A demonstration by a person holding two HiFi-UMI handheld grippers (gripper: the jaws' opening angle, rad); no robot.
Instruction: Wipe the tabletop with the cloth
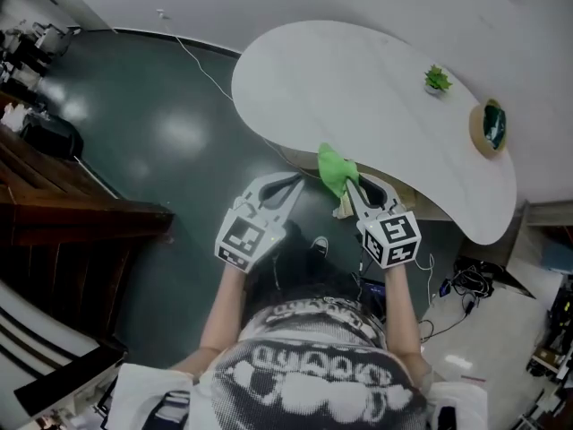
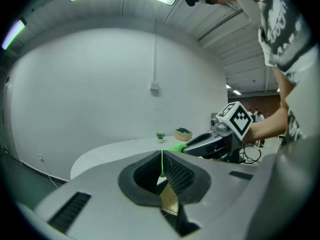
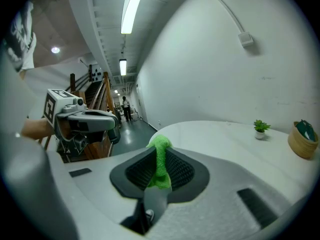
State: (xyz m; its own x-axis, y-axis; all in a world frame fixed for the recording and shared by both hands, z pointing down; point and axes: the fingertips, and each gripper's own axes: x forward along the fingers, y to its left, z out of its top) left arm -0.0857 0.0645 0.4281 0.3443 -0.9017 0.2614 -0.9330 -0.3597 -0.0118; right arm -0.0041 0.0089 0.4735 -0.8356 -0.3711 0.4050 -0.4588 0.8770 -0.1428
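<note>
Cloth (image 1: pixel 333 168) was pinched between the closed jaws of the right gripper (image 1: pixel 351 186), at the near edge of the table (image 1: pixel 358 70); whether it touched the top could not be told. The left gripper (image 1: pixel 295 183) was held just to its left, over the floor (image 1: pixel 161 124), jaws drawn together on nothing. A plant (image 1: pixel 437 80) and a basket (image 1: pixel 490 126) stood at the table's far right. Judged step: bringing the cloth to the surface, wiping not yet begun. The next move called for pressing the cloth flat and sweeping it across the top, clear of plant and basket.
</note>
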